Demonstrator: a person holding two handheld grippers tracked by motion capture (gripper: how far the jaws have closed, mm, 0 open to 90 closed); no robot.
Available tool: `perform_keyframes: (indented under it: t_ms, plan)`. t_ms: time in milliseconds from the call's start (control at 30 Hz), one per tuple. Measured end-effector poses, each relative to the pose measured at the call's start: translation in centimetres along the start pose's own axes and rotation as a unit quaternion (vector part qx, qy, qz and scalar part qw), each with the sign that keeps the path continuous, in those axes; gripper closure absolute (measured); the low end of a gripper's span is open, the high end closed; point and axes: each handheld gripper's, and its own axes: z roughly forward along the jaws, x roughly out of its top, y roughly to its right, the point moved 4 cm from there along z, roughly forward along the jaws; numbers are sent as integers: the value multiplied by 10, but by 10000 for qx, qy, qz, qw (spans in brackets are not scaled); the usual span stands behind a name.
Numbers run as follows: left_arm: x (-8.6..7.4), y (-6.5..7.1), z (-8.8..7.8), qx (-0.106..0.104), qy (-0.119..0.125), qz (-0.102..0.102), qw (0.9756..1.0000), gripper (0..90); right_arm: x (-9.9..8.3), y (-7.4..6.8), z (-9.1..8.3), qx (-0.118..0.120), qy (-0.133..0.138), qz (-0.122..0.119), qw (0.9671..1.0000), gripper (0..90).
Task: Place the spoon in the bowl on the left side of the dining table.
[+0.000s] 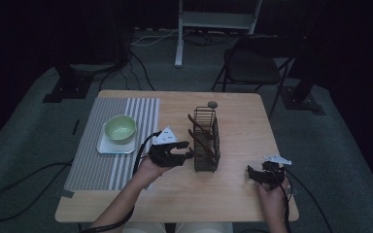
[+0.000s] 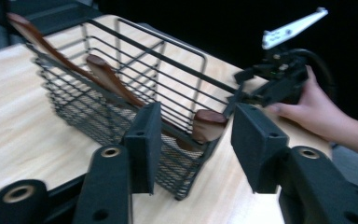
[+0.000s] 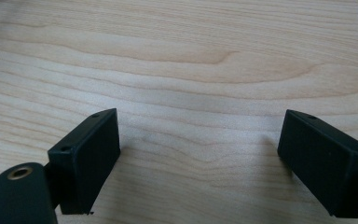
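Right now one wire basket (image 1: 207, 141) stands upright near the middle of the counter (image 1: 243, 194), long and narrow, dark mesh at the bottom. Three brown wooden utensils (image 2: 107, 77) lean inside it, handles sticking out over the rim; in the left gripper view the rounded end of one (image 2: 208, 123) pokes up at the basket's near corner.

Left tongs (image 1: 182, 151) sit just beside the basket's near left corner, held by the person's left hand (image 1: 148, 167). Jaws apart, with that brown end lying between them; the pads do not press on it. One pad (image 2: 144, 144) overlaps the mesh wall in the view, contact cannot be told.

Right tongs (image 1: 253, 174) rest low over bare wood at the counter's right front, well apart from the basket, in the right hand (image 1: 272, 194). Jaws wide apart, nothing between them, plain wood grain below.

Other counts: one striped placemat (image 1: 92, 165) on the left, one pale square plate (image 1: 108, 145) on it, one green bowl (image 1: 120, 128) on that plate. One small grey round thing (image 1: 212, 104) lies just behind the basket. One folding chair (image 1: 252, 68) stands beyond the counter.
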Motion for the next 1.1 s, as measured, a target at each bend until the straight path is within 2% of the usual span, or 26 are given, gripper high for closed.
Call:
perform_keyframes:
  t_ms: [33, 100, 133, 167, 233, 267, 300, 367, 400, 433, 567, 733, 933, 967, 1100]
  plan:
    - [0, 1, 0, -83, -15, 11, 10000, 575, 0, 0, 0, 0, -1, 1, 10000, 121]
    - [0, 1, 2, -42, -53, 86, 9999, 649, 0, 0, 0, 0, -1, 2, 10000, 121]
    - [0, 2, 2, -126, -65, 89, 9999, 673, 0, 0, 0, 0, -4, 4, 10000, 121]
    - [0, 2, 3, -62, -101, 125, 9999, 712, 0, 0, 0, 0, -3, 1, 10000, 121]
    - [-1, 3, 4, -153, -115, 127, 9997, 740, 0, 0, 0, -2, 1, -1, 10000, 121]
    - [-1, 3, 5, -77, -105, 138, 9998, 741, 0, 0, 0, -2, 0, -1, 10000, 121]
    - [-1, 3, 5, -133, -85, 136, 9998, 742, 0, 0, 0, -2, -1, -3, 10000, 121]
    - [0, 3, 5, -77, -40, 146, 9999, 742, 0, 0, 0, 0, -3, 1, 10000, 121]
    - [0, 3, 5, -132, -18, 133, 9998, 744, 0, 0, 0, 0, -3, 1, 10000, 121]
    - [0, 3, 6, -62, 28, 117, 9999, 747, 0, 0, 0, 0, -3, 2, 10000, 121]
    - [1, 2, 6, -157, 121, 54, 9998, 749, 0, 0, 0, 1, -3, 4, 10000, 121]
    - [7, 2, 3, -141, 207, 31, 9997, 750, 0, 0, 0, -1, 0, -5, 10000, 121]
    - [16, 1, -2, -15, 297, 28, 9996, 751, 0, 0, 0, 2, -6, 4, 10000, 121]
    - [17, 0, -3, 57, 335, 32, 9994, 751, 0, 0, 0, 1, -7, 3, 10000, 121]
    - [22, 1, -8, 6, 376, 51, 9993, 752, 0, 0, 0, 3, -6, 6, 10000, 121]
